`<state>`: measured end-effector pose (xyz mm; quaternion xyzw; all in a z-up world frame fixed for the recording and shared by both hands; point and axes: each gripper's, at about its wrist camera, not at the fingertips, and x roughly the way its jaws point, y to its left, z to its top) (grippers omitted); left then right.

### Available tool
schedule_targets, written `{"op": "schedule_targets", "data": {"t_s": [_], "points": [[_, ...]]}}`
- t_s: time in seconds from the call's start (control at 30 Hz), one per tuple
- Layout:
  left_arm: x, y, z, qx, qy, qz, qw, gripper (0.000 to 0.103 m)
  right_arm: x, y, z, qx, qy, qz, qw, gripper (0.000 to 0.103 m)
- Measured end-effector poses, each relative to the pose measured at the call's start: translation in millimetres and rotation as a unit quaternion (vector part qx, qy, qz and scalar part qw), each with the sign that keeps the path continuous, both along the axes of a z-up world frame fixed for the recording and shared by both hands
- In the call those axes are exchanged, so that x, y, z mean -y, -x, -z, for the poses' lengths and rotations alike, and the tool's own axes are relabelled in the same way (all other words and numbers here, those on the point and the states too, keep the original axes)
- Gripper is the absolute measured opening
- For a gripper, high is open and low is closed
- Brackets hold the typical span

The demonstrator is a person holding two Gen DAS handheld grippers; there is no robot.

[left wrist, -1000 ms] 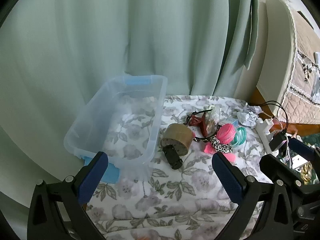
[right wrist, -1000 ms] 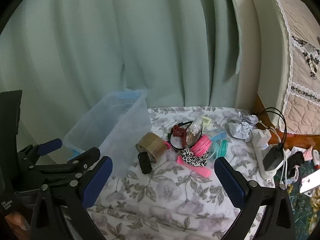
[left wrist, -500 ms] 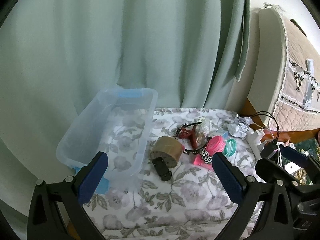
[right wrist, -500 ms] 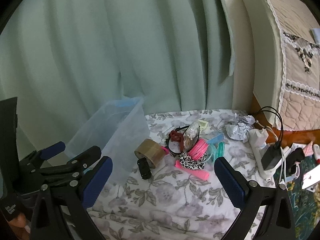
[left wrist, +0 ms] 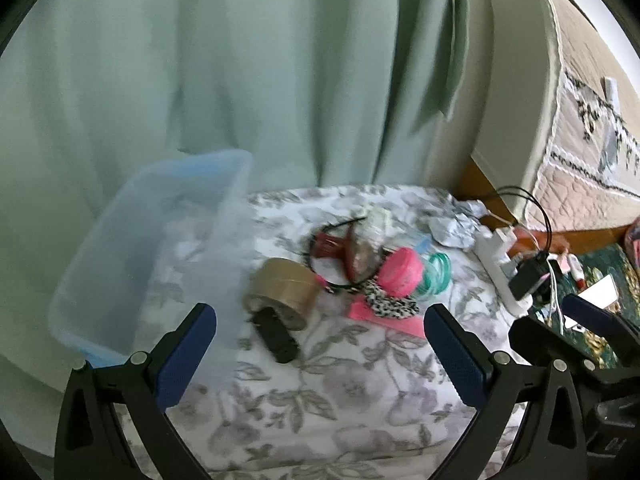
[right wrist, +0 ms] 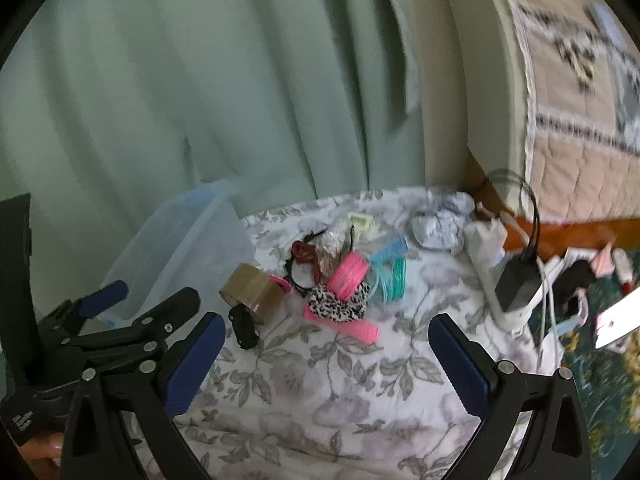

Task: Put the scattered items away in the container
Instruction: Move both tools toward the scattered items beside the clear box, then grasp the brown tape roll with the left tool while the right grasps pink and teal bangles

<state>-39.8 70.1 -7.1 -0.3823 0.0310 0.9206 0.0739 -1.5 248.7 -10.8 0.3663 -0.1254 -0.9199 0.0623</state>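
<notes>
Both tongs hang released, jaws spread wide, nothing between them. The left gripper (left wrist: 320,354) hovers over the flowered cloth (left wrist: 340,408) with the black clip (left wrist: 276,334) just ahead of its gap, a little toward its left finger. The right gripper (right wrist: 326,354) sits beside it, and the same clip (right wrist: 243,326) lies ahead near its left finger too.

Take the tape roll (left wrist: 284,290) as the landmark. The clip touches its near side, long axis running from the roll back toward the tongs, slanted slightly rightward. The roll itself lies tilted, its open face turned toward the grippers. The clear bin (left wrist: 152,256) stands just left of the roll, long axis running away from the cameras, and appears to hold nothing. Right of the roll sits the heap: a dark headband (left wrist: 336,248), a pink coil (left wrist: 400,272), a teal coil (left wrist: 436,270), a spotted scrunchie (left wrist: 390,304) on a pink comb (left wrist: 384,318). Further right are crumpled foil (left wrist: 452,230) and a power strip (left wrist: 502,270).

I judge the left gripper the nearer to clip and bin; the clip's slant would call for a slight wrist turn so the fingers close across its narrow width.
</notes>
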Motion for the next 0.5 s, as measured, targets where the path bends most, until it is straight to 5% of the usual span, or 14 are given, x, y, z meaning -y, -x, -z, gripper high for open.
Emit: {"op": "schedule_targets", "data": {"t_s": [0.2,0.5], "points": [[-17,19,33,0.030,0.003,0.016,0.9994,0.103,-16,17,25,0.013,0.003,0.002,1.000,0.103],[-19,52,85,0.074,0.016,-0.028,0.9967,0.096,-34,47,70,0.072,0.031,0.013,0.997,0.103]]}}
